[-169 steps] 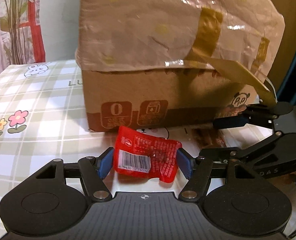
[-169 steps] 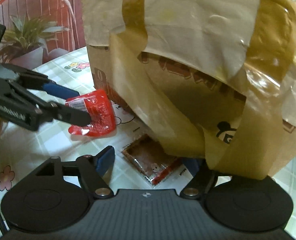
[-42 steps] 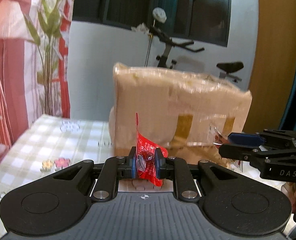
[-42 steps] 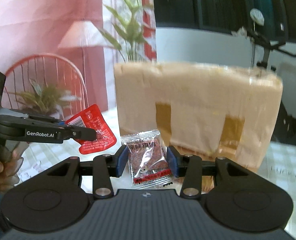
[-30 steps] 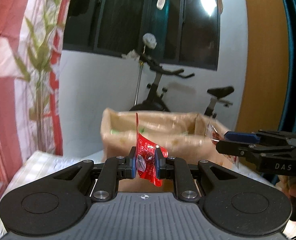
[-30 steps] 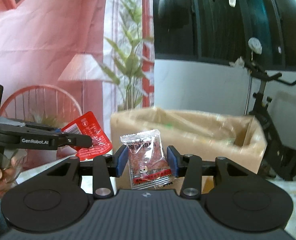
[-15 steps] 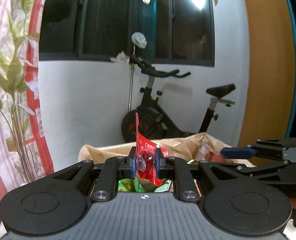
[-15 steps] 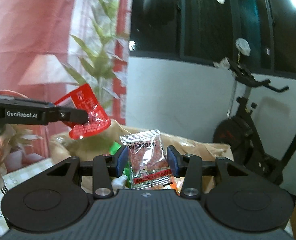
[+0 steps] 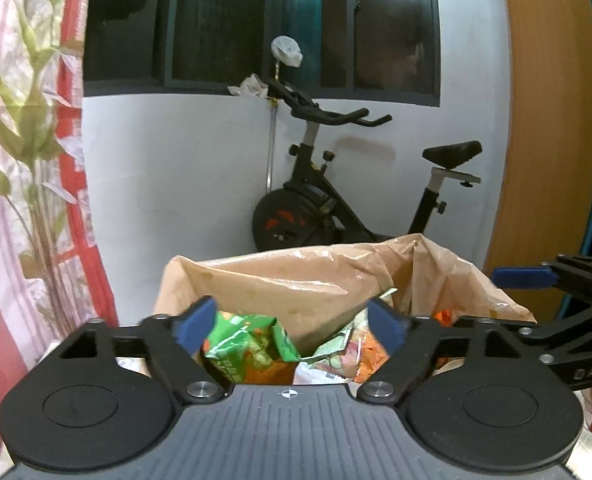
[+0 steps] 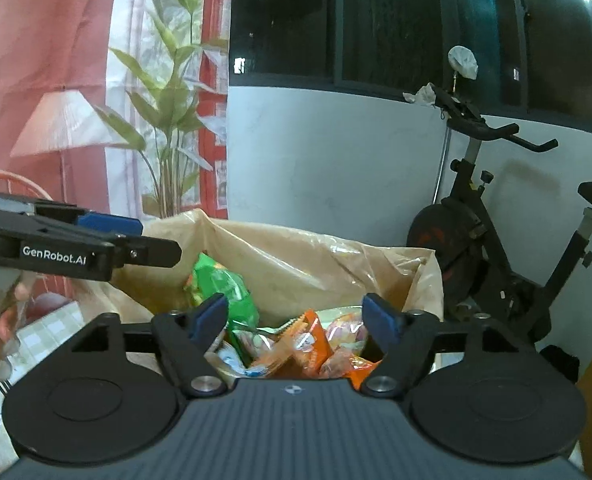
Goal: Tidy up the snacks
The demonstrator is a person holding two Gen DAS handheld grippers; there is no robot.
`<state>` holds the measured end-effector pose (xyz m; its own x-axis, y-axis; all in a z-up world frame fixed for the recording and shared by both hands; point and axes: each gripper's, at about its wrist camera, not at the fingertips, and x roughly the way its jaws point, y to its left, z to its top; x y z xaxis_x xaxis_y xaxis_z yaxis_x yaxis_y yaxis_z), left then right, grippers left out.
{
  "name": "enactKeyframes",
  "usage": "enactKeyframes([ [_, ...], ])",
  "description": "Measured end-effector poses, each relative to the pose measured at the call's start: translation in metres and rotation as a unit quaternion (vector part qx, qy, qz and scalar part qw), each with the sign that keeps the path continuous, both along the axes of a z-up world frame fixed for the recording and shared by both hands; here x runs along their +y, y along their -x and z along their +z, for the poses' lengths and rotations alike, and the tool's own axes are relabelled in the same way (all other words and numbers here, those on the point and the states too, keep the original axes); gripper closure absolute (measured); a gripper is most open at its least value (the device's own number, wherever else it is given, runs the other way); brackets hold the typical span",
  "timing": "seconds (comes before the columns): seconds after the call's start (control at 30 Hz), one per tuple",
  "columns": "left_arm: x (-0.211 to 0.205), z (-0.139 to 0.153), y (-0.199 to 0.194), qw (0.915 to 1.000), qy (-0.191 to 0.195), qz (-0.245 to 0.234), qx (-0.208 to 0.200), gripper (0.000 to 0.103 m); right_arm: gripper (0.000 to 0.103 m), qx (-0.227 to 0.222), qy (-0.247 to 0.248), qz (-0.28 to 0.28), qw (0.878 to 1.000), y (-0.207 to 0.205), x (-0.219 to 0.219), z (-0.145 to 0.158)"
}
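Note:
A cardboard box lined with a brown plastic bag (image 9: 304, 276) stands open below both grippers and also shows in the right wrist view (image 10: 296, 256). Inside lie several snack packets, among them a green one (image 9: 247, 344) and orange ones (image 10: 308, 344). My left gripper (image 9: 291, 322) is open and empty above the box. My right gripper (image 10: 293, 320) is open and empty above the box too. The red packet and the clear packet are not in view. The right gripper shows at the right of the left wrist view (image 9: 544, 284); the left gripper shows at the left of the right wrist view (image 10: 107, 240).
An exercise bike (image 9: 336, 208) stands behind the box against a white wall. A plant (image 10: 167, 120) and a red and white curtain are to the left. A checked tablecloth (image 10: 51, 324) shows beside the box.
Both grippers have opened above the box. The red packet has left the left gripper and the clear packet has left the right gripper.

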<state>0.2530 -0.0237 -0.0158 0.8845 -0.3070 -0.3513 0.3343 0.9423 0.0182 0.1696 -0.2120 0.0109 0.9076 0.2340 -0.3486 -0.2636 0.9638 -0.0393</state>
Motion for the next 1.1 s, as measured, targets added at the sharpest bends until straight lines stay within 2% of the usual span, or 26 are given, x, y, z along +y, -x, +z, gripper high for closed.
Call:
enactKeyframes([
  [0.1,0.006,0.008,0.014,0.9999,0.003,0.009,-0.009,0.008,0.010,-0.004,-0.010,-0.005,1.000,0.011,0.001,0.007],
  [0.27,0.015,0.020,0.038,0.9996,0.004,0.025,-0.013,0.007,0.001,-0.008,-0.036,-0.023,0.999,0.034,0.002,0.019],
  [0.63,0.026,0.042,0.112,0.9975,0.009,0.060,-0.035,0.004,0.000,-0.012,-0.043,-0.065,0.997,0.091,0.018,0.045],
  [0.87,0.033,0.057,0.158,0.9947,0.009,0.089,-0.050,0.004,0.000,-0.021,-0.059,-0.058,0.996,0.132,0.028,0.055],
  [1.1,0.039,0.060,0.191,0.9923,0.015,0.117,-0.038,0.004,0.000,-0.023,-0.068,-0.056,0.996,0.166,0.039,0.059],
])
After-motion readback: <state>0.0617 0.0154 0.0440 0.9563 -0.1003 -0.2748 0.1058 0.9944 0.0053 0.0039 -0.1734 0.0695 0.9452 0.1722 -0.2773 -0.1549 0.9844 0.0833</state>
